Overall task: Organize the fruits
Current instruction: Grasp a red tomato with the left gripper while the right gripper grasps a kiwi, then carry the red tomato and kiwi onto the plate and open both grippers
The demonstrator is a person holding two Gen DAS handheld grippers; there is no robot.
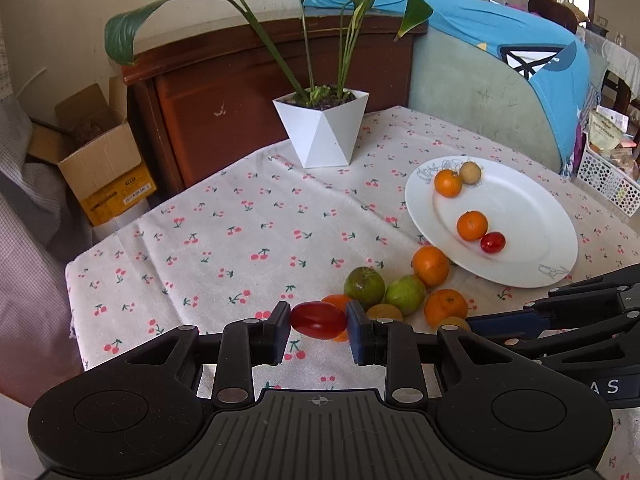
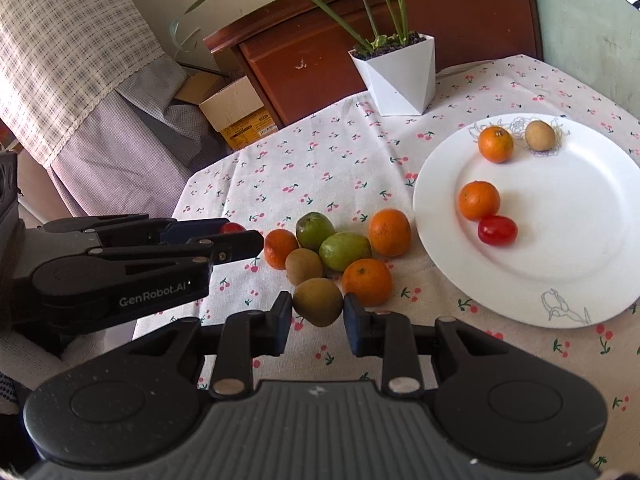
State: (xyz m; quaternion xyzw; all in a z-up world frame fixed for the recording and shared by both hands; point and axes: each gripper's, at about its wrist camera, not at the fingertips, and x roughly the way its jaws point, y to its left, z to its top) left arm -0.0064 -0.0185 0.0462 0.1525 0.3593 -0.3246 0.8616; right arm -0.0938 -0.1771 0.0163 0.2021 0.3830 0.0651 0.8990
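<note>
Cherry-printed cloth (image 1: 240, 240) covers the small table, which stands in front of a dark wooden cabinet (image 1: 224, 92). Over the near edge of this table the left gripper (image 1: 319, 322) holds a red cherry tomato (image 1: 319, 320) by its two long ends, the pads closed on it and the fruit lifted clear of the cloth. I judge this tomato to be light, smooth and thin-skinned, so it can slip or burst under hard pressure; a gentle hold across the middle seems safer. The right gripper (image 2: 318, 312) is closed narrowly on a brown kiwi-like fruit (image 2: 318, 307) at the near side of the heap; this one looks firmer and a little rough, so it should stay well between the pads. Just behind them lies the rest of the heap (image 2: 336, 248): three small oranges, two green fruits and one more brown fruit, all touching or nearly touching. Toward the right edge of the table stands the white plate (image 2: 560, 260), with two oranges, one red tomato and one brown fruit in it, and much free room in the middle. At the far edge stands a white angular pot (image 1: 324, 128) with a green plant, well apart from the fruits.
</note>
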